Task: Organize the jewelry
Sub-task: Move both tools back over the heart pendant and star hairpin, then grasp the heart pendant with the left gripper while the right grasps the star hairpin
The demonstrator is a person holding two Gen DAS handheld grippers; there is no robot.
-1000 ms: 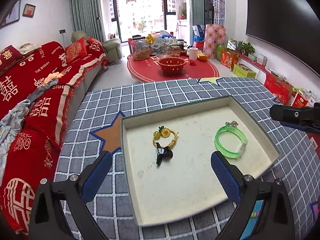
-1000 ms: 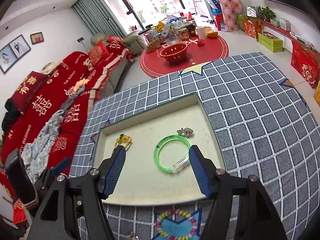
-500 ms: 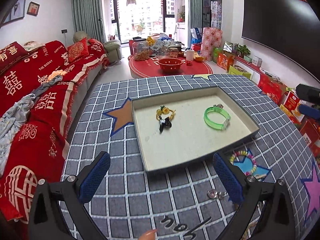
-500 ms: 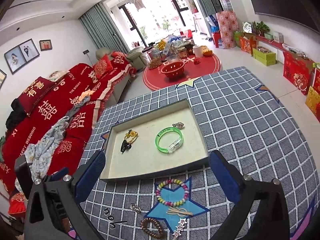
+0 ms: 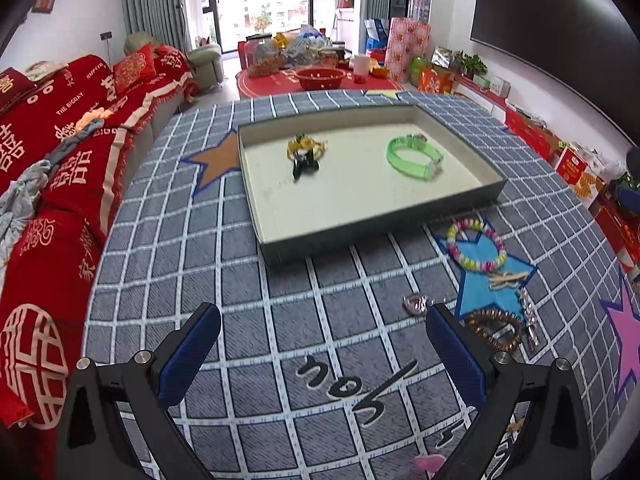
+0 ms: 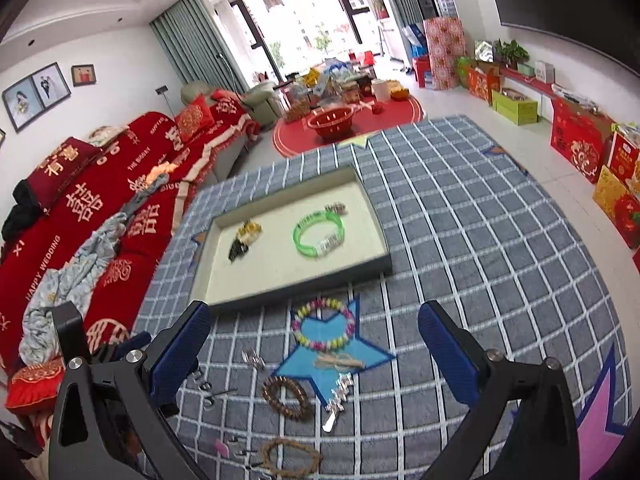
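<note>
A shallow grey tray [image 5: 372, 224] [image 6: 296, 286] sits on the checked cloth and holds a green bangle [image 5: 414, 158] [image 6: 318, 232] and a yellow and black piece [image 5: 304, 152] [image 6: 244, 238]. In front of the tray lie a pastel bead bracelet [image 5: 476, 250] [image 6: 324, 328], a brown bead bracelet [image 5: 494, 328] [image 6: 286, 396], a small silver ring [image 5: 414, 304] [image 6: 252, 358], a silver hair clip [image 6: 338, 402] and another brown bracelet [image 6: 290, 458]. My left gripper [image 5: 320, 352] and right gripper [image 6: 312, 356] are both open and empty, above the cloth short of the tray.
A red sofa [image 5: 52, 168] runs along the left of the table. A red round table with a red basket [image 6: 332, 122] stands beyond. Boxes [image 6: 580, 148] line the right wall. The left gripper's body shows at the lower left of the right wrist view [image 6: 68, 340].
Both grippers have pulled back and up from the tray, so the loose jewelry in front of it has come into view. Both stay open.
</note>
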